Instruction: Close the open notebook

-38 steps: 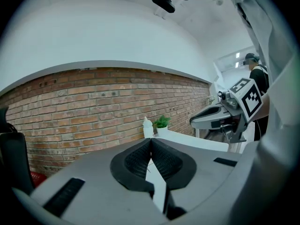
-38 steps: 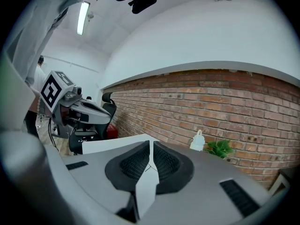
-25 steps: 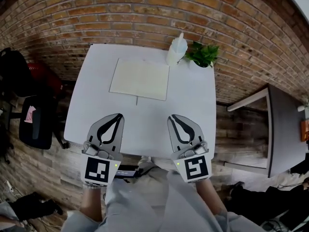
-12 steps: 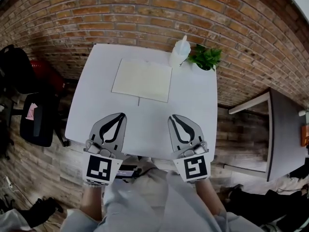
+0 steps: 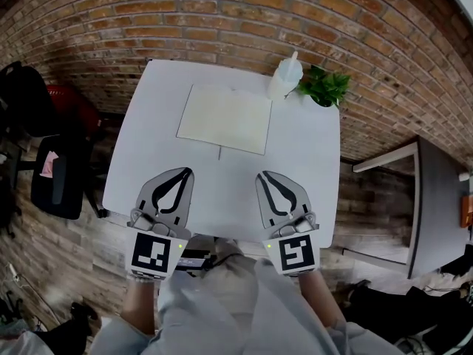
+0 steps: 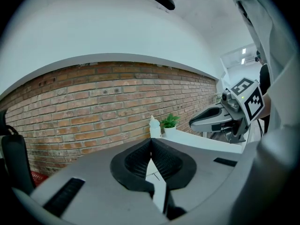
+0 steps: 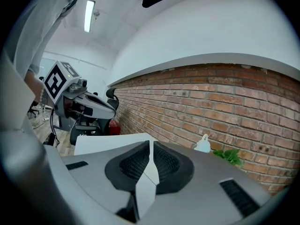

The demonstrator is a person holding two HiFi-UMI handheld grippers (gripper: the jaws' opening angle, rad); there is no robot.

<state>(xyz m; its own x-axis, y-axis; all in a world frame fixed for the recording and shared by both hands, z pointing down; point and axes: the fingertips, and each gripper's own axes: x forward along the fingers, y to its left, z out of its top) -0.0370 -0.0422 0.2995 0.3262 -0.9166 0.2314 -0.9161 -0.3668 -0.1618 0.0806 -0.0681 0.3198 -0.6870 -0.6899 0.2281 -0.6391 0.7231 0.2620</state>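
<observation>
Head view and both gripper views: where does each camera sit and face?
Head view: on the person's head, looks down at the table and notebook; left gripper, right gripper and sleeves show.
Left gripper view: rides the left gripper, looks along its shut jaws toward the brick wall; right gripper shows.
Right gripper view: rides the right gripper, faces the same wall; left gripper shows.
Shared: both gripper views catch bottle and plant.

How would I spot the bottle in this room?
Find the white table against the brick wall. At its far edge the bottle stands between the notebook and a green plant. It alone is pale, upright, with a pointed nozzle.
</observation>
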